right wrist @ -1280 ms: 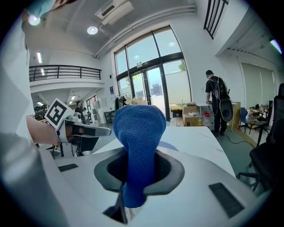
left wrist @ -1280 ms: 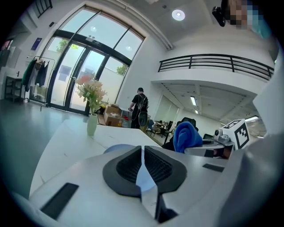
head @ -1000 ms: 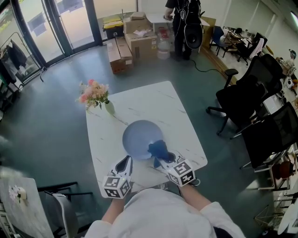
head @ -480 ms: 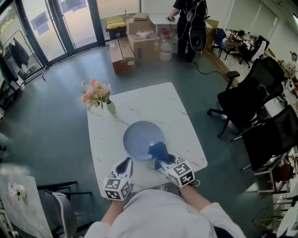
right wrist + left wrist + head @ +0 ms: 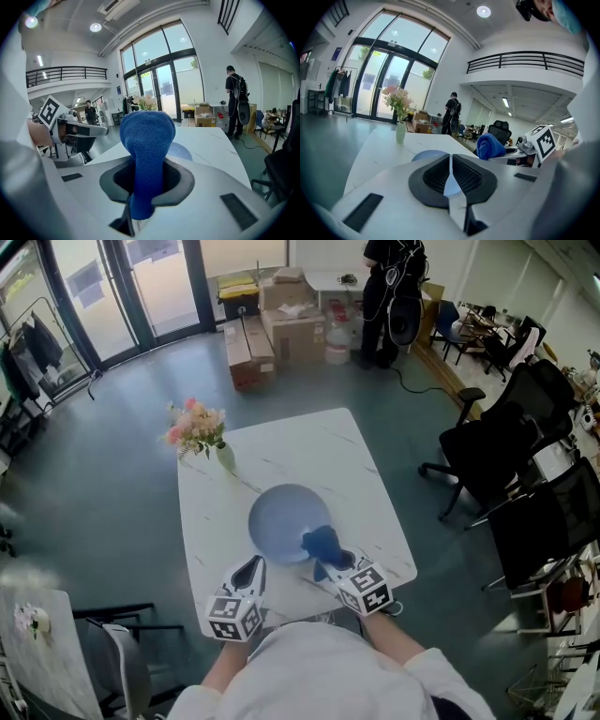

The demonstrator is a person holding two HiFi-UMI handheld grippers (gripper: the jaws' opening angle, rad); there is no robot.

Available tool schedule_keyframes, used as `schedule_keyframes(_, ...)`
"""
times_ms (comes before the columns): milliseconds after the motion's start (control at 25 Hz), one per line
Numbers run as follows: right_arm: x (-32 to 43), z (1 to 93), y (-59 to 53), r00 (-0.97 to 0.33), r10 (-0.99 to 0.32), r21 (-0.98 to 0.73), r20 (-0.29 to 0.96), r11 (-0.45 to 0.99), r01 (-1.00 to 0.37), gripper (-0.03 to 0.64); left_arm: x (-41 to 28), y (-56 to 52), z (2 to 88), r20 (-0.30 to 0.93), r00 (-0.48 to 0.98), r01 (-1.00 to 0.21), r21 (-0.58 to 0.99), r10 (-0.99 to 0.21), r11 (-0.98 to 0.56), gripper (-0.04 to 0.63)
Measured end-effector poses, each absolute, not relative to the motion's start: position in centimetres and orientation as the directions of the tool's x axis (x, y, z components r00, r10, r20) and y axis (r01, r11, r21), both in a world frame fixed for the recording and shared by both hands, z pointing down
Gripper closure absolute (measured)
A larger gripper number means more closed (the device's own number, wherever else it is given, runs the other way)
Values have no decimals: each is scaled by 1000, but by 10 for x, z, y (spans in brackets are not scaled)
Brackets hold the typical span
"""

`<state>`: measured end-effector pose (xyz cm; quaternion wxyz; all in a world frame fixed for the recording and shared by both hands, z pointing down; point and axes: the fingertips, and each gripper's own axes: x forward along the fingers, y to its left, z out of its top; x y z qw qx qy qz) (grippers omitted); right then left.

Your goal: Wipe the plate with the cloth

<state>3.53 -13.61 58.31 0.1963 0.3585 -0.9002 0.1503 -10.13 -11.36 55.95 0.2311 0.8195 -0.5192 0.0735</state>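
Blue cloth [image 5: 322,542] is clamped in your right gripper [image 5: 332,565] over the plate's [image 5: 279,517] near right edge. Your left gripper [image 5: 250,570] is closed and empty. Wiping looks barely begun, so next sweep far-left across the plate.

The cloth [image 5: 322,543] hides the near right rim of the plate [image 5: 281,517], and the left tongs [image 5: 450,158] mask its near edge.

No legible text, number, brand or sign in any view. Marker cubes [image 5: 232,617] on left claw [image 5: 249,570] and right claw [image 5: 324,570]: black-and-white square patterns only, no letters. Cardboard boxes [image 5: 281,329] on floor [image 5: 112,456] past desk's [image 5: 309,446] far edge: any print too small to read.
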Motion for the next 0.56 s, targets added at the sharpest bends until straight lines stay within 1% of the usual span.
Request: schedule_keyframes(560,33,586,-136,-674,-582,-138,454,702,-699,532,-105,-112,564,369,435,-890,313,-821,-331,549)
